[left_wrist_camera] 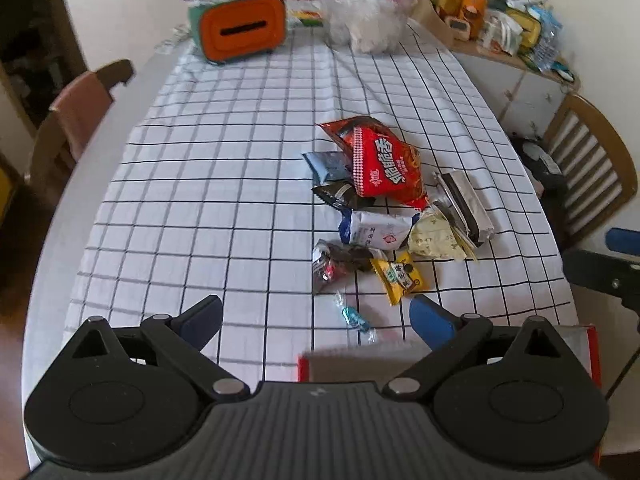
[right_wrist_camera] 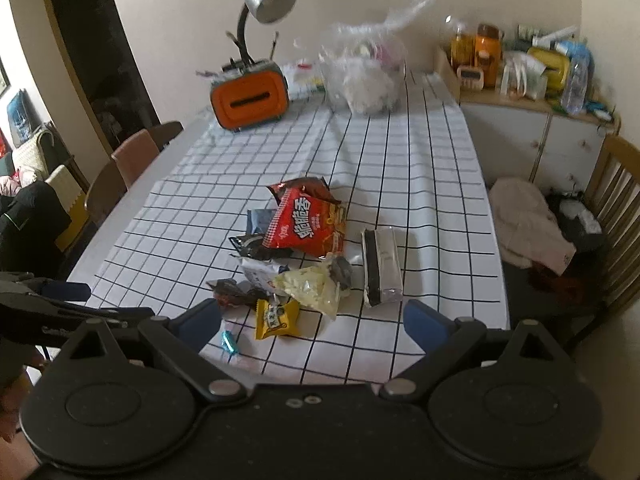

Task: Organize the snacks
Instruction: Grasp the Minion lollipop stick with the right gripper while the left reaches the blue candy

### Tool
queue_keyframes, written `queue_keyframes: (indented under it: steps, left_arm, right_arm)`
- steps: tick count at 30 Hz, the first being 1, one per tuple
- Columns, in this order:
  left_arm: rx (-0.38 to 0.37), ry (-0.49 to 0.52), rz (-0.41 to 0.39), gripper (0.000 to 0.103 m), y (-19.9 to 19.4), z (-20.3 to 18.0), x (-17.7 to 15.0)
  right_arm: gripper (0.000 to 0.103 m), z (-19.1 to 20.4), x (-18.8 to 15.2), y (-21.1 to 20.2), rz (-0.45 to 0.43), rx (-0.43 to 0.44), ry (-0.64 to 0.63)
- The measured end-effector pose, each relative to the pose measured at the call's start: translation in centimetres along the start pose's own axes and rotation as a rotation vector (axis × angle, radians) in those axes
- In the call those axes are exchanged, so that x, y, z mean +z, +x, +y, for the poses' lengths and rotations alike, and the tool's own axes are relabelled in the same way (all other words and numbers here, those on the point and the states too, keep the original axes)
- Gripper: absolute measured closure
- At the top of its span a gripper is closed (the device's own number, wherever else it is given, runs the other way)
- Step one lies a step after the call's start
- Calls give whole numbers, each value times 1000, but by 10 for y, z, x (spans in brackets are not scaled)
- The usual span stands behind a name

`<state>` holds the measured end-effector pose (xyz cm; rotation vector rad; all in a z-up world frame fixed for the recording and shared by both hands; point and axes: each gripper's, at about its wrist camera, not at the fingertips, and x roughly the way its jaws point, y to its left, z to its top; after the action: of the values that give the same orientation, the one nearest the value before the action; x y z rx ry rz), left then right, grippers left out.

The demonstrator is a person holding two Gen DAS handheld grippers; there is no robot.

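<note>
A pile of snack packets lies on the checked tablecloth (left_wrist_camera: 208, 200): a big red bag (left_wrist_camera: 384, 164) (right_wrist_camera: 308, 220), a silver and black pack (left_wrist_camera: 466, 204) (right_wrist_camera: 380, 268), a pale yellow packet (left_wrist_camera: 434, 236) (right_wrist_camera: 312, 288), a yellow packet (left_wrist_camera: 398, 276) (right_wrist_camera: 276, 318), and a small teal candy (left_wrist_camera: 354, 318) (right_wrist_camera: 229, 340). My left gripper (left_wrist_camera: 316, 320) is open and empty, hovering near the table's front edge short of the pile. My right gripper (right_wrist_camera: 314, 320) is open and empty, also short of the pile. A red-edged box (left_wrist_camera: 360, 364) lies under the left gripper.
An orange tissue box (left_wrist_camera: 244, 28) (right_wrist_camera: 250, 98) with a desk lamp (right_wrist_camera: 266, 0), and a clear plastic bag (left_wrist_camera: 364, 20) (right_wrist_camera: 364, 76) stand at the table's far end. Chairs (left_wrist_camera: 592, 168) (right_wrist_camera: 132, 160) flank the table. A cluttered cabinet (right_wrist_camera: 532, 80) stands at the back right.
</note>
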<state>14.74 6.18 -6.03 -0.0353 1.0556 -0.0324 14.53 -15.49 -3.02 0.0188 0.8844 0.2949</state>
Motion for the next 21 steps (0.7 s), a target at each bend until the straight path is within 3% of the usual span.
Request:
queue_keyframes:
  steps: [5, 10, 12, 16, 19, 21]
  left_arm:
    - [-43, -8, 167, 3, 41, 1, 26]
    - [-64, -25, 286, 4, 80, -10, 36]
    - [-71, -30, 330, 10, 93, -13, 37]
    - [-63, -103, 447, 34, 120, -12, 39]
    - [-63, -145, 500, 34, 134, -13, 39]
    - [-68, -182, 527, 35, 142, -12, 40]
  right_arm:
    - [9, -6, 23, 40, 109, -1, 9]
    - [14, -18, 41, 81, 195, 6, 106]
    - [17, -22, 44, 96, 226, 5, 140]
    - [21, -18, 45, 121, 271, 8, 122]
    - [22, -19, 49, 132, 284, 16, 112]
    - [25, -27, 51, 138, 283, 1, 171]
